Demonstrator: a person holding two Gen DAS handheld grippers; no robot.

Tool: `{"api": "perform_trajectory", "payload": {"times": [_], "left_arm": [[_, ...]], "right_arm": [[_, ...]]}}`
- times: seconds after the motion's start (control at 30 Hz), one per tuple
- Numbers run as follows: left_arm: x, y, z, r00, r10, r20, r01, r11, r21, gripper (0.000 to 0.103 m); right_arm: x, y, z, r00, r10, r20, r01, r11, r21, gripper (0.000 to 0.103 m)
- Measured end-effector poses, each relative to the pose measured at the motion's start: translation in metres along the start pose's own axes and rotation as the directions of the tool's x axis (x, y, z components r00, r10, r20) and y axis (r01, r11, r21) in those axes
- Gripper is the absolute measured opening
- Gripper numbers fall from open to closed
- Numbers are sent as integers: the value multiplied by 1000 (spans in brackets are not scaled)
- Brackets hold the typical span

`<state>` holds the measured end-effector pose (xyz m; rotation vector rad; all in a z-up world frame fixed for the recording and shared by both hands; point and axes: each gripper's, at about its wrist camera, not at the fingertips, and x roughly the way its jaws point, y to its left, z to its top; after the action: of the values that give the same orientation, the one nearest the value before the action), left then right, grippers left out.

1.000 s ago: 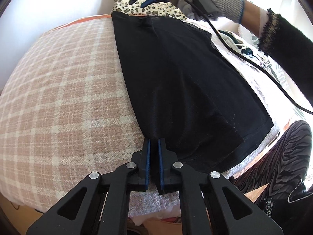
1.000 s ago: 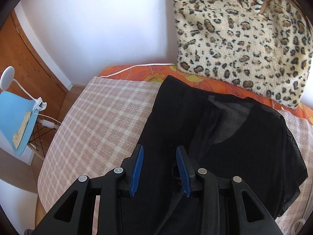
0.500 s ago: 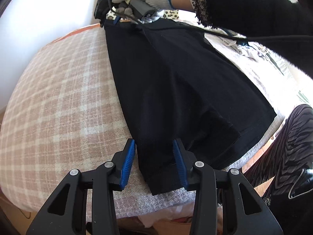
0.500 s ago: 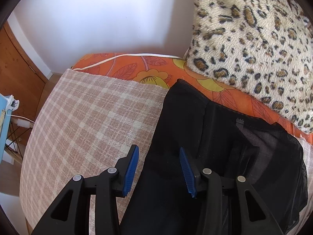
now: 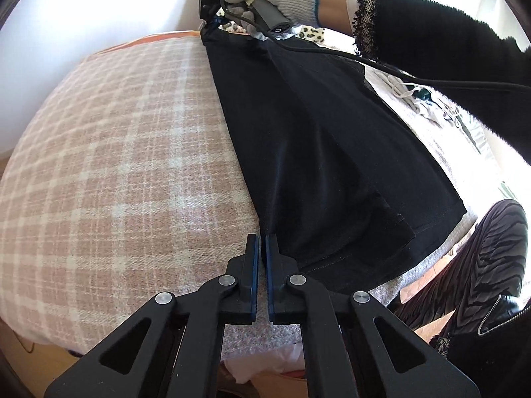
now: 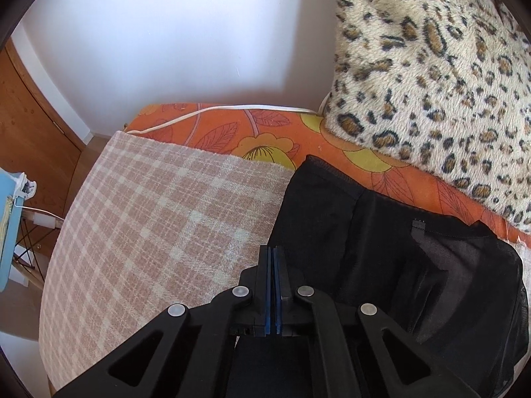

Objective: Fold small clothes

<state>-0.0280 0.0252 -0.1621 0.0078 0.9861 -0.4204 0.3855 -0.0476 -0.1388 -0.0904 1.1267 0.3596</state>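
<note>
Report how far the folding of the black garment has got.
Done: black garment lies lengthwise on the plaid blanket, one layer apparently already folded over. In hand: left gripper pinches the hem corner, right gripper the far edge. Left: remaining folds.

- No legible text, brand, number or sign in either view.
- Gripper handle (image 5: pixel 265 16) under the gloved hand, left wrist view: one small pale round symbol on the grey end; looks like an icon, not a letter; too small to read.
- Neck tag (image 6: pixel 417 224) on the black garment (image 6: pixel 381 248), right wrist view: small dark tab, no print discernible.
- Blue object (image 6: pixel 8 232) at left edge, right wrist view: yellowish patch on it, blurred, nothing readable.
</note>
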Motion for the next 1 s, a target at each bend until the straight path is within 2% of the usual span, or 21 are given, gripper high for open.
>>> {"api": "perform_trajectory", "payload": {"times": [0.07,0.1,0.13,0.17,0.2,0.23,0.3,0.37,0.43,0.47,0.5,0.63,0.77,0.83,0.87,0.9,1.0], "left_arm": [[-4,1,1,1000,4,12,-4,1000,-10,6],[-6,2,2,1000,13,19,-13,1000,-17,10],[-10,3,2,999,15,30,-14,1000,-23,21],[-12,3,3,999,7,39,-5,999,-31,33],[-14,3,4,999,-4,49,5,999,-37,37],[-15,2,5,999,-12,53,14,999,-36,42],[-12,-2,6,999,-15,42,16,1000,-14,43],[-1,-7,6,1000,-15,3,15,1000,-5,43],[7,-9,2,999,-22,-35,22,1000,8,43],[7,-11,-1,1000,-16,-27,16,999,28,42],[5,-13,-3,1000,-11,-24,12,999,45,42],[-2,-13,-13,1000,-6,-18,7,998,69,40],[-4,-7,-15,1000,-11,-15,12,999,45,30],[-7,-4,-16,1000,-13,-16,13,999,39,29],[-8,-3,-17,1000,-9,-16,10,999,38,29],[-9,-3,-17,1000,-6,-18,7,999,39,29],[-19,0,-16,1000,12,7,-12,1000,17,29]], "right_arm": [[3,-1,3,1000,19,-21,-19,1000,1,2],[2,-3,4,1000,8,-10,-8,1000,7,18],[0,-4,6,1000,-1,-6,1,1000,11,34],[-2,-7,7,1000,-10,3,10,1000,14,56],[-2,-9,9,1000,-14,11,14,1000,11,58],[-2,-11,10,1000,-15,6,15,1000,7,56],[3,-14,11,999,-30,-15,30,1000,6,36],[14,-14,11,998,-41,-49,41,999,-1,32],[24,-8,11,997,-52,-65,50,998,-24,18],[27,-5,10,996,-70,-61,67,997,-37,7],[27,-2,10,996,-74,-46,73,997,-40,0],[28,-2,21,1000,0,-19,1,999,35,0],[34,3,22,999,-41,-30,41,999,14,0],[32,0,21,997,-72,-27,73,997,22,13],[30,-2,21,995,-99,-25,99,995,27,29],[22,-8,18,993,-117,-13,117,993,30,35],[-4,-22,15,996,-85,26,83,994,64,35]]}}
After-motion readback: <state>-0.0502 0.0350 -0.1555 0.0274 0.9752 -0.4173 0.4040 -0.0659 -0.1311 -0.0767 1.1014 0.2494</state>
